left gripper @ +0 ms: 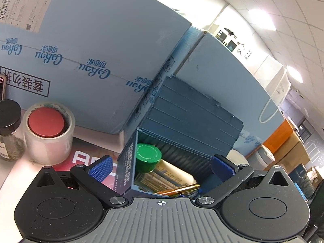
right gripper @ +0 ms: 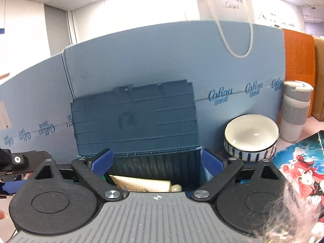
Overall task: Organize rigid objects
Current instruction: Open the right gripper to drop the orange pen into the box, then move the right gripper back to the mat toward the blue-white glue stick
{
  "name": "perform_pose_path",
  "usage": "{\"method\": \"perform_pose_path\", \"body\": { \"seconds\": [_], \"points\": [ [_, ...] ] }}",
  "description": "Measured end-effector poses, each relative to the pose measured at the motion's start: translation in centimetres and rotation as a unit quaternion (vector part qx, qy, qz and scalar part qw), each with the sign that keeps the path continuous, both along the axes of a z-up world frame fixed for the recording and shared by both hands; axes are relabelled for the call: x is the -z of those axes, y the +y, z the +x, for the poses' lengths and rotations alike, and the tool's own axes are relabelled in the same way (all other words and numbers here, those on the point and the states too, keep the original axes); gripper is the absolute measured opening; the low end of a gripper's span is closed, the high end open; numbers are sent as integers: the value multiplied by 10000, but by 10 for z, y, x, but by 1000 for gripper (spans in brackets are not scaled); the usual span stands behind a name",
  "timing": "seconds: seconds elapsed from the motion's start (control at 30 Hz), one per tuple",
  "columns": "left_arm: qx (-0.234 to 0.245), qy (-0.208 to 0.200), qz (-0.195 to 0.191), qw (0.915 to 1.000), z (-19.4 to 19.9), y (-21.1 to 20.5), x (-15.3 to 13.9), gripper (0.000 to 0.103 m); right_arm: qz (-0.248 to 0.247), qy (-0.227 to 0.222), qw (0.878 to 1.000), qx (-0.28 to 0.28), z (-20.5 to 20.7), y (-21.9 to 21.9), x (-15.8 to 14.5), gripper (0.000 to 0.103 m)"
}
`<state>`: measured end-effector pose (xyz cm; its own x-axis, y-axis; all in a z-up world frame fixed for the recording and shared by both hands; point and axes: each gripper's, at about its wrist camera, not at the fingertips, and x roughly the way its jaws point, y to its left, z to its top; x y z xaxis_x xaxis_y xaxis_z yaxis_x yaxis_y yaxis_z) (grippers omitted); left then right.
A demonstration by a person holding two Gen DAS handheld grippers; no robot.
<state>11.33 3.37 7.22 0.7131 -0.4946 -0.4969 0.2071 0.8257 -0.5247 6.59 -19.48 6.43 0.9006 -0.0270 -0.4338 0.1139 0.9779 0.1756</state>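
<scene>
A dark blue storage box stands open with its lid [left gripper: 194, 113] leaning back against light blue cartons; the lid also shows in the right wrist view [right gripper: 135, 119]. Inside lie a green-capped bottle [left gripper: 147, 157], a cream tube [left gripper: 174, 174] and a gold pen [left gripper: 182, 189]. The tube also shows in the right wrist view [right gripper: 141, 183]. My left gripper [left gripper: 162, 167] is open and empty over the box's left wall. My right gripper [right gripper: 157, 162] is open and empty over the box.
A tape roll [left gripper: 48, 129] with a red lid [left gripper: 46, 122] in it and a black-capped spice jar [left gripper: 9, 129] stand at the left. A white bowl [right gripper: 251, 139], a white tumbler [right gripper: 294, 111] and an illustrated mat [right gripper: 299, 166] lie at the right. Blue cartons [left gripper: 81, 56] close off the back.
</scene>
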Motion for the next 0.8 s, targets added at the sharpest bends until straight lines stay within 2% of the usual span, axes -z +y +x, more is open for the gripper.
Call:
{"method": "perform_pose_path", "body": {
  "seconds": [0.1, 0.27, 0.4, 0.6, 0.8],
  "points": [
    [16, -122, -47, 9999, -3, -3, -3, 103, 225, -52, 9997, -17, -7, -6, -6, 97],
    [95, -434, -236, 9987, -14, -13, -10, 103, 932, -59, 9956, -20, -25, -27, -13, 98],
    [248, -715, -347, 9965, -24, -26, -13, 103, 963, -282, 9945, 295, -49, -44, -19, 101],
    [550, -1223, -267, 9906, -41, -50, -18, 103, 1077, -478, 9898, 802, -82, -75, -27, 103],
    [1096, -1074, -567, 9865, -46, -69, -19, 103, 1159, -545, 9828, 1327, -114, -105, -26, 103]
  ]
}}
